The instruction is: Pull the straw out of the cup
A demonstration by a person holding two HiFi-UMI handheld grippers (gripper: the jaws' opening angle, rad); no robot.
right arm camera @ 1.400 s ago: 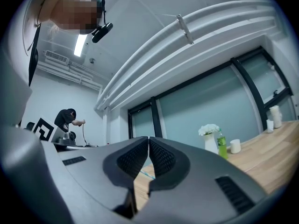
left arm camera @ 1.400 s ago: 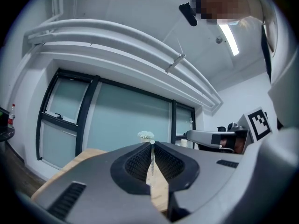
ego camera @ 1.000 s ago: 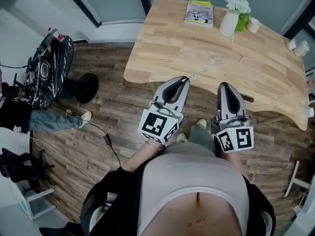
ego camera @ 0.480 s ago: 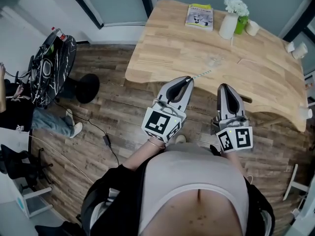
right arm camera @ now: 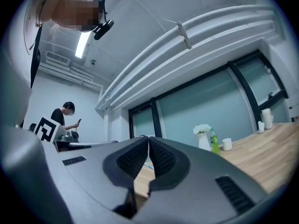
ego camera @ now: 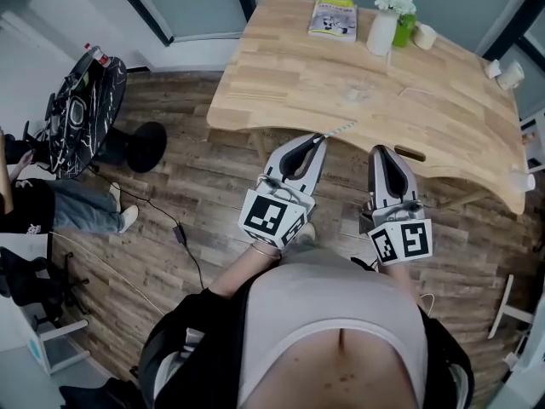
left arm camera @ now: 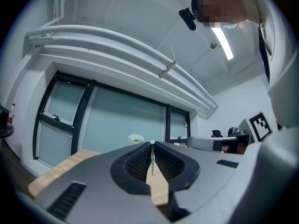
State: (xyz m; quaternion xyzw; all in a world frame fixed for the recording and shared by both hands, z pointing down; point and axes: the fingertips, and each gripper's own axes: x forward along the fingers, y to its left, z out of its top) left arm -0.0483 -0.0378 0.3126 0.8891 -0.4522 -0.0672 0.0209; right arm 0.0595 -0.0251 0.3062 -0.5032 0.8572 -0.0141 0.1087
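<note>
My left gripper (ego camera: 319,136) is shut on a thin striped straw (ego camera: 341,129). The straw sticks out past the fingertips over the near edge of the wooden table (ego camera: 281,75). In the left gripper view the straw (left arm camera: 152,157) stands pinched between the jaws of the left gripper (left arm camera: 152,143). A clear cup (ego camera: 353,95) shows faintly on the table, beyond the straw's tip and apart from it. My right gripper (ego camera: 381,150) hangs beside the left one, short of the table edge. In its own view the right gripper (right arm camera: 148,139) is shut with nothing between its pads.
At the table's far edge lie a booklet (ego camera: 332,17), a white vase with flowers (ego camera: 383,28), a green bottle (ego camera: 402,31) and a white cup (ego camera: 423,37). A round black side table (ego camera: 81,113) and a seated person (ego camera: 51,207) are at the left. A cable (ego camera: 183,241) runs across the floor.
Both grippers and the head view have shifted a little, so the table sits further left and higher in the picture. The left gripper still holds the straw. The seated person's legs moved.
</note>
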